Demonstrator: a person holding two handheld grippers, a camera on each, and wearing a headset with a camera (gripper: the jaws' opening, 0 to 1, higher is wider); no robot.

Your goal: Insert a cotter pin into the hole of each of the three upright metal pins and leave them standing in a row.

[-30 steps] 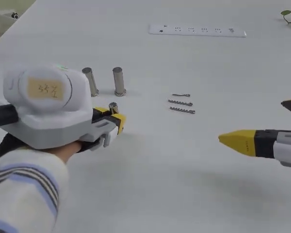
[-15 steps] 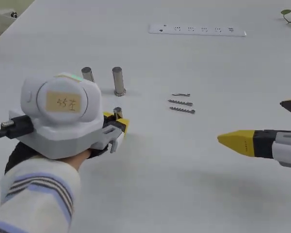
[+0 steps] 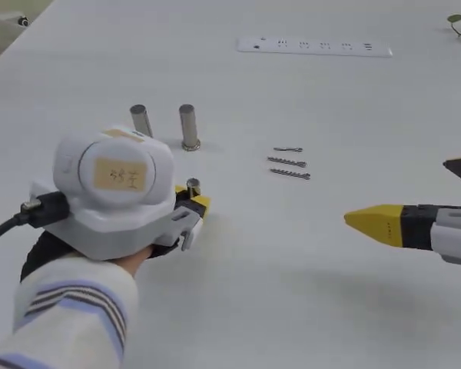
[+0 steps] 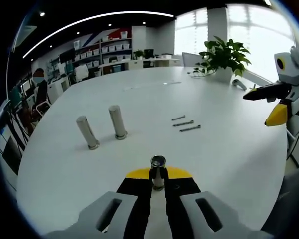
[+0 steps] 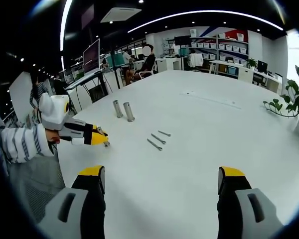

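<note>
Two upright metal pins (image 3: pixel 141 120) (image 3: pixel 188 127) stand side by side on the white table; in the left gripper view they appear as pins (image 4: pixel 87 132) (image 4: pixel 117 121) ahead of the jaws. My left gripper (image 3: pixel 190 198) is shut on a third metal pin (image 4: pixel 158 171), held upright just in front of those two. Three cotter pins (image 3: pixel 289 162) lie in a small stack to the right, also cotter pins (image 5: pixel 157 139). My right gripper (image 5: pixel 159 185) is open over bare table at the right, with one yellow fingertip (image 3: pixel 375 224) visible in the head view.
A white power strip (image 3: pixel 313 47) lies at the far side of the table. A potted plant (image 4: pixel 223 59) stands at the table's far end. Chairs, desks and shelves surround the table, with a person seated in the background.
My left gripper has carried the held pin to the right and slightly nearer. The right gripper has stayed put.
</note>
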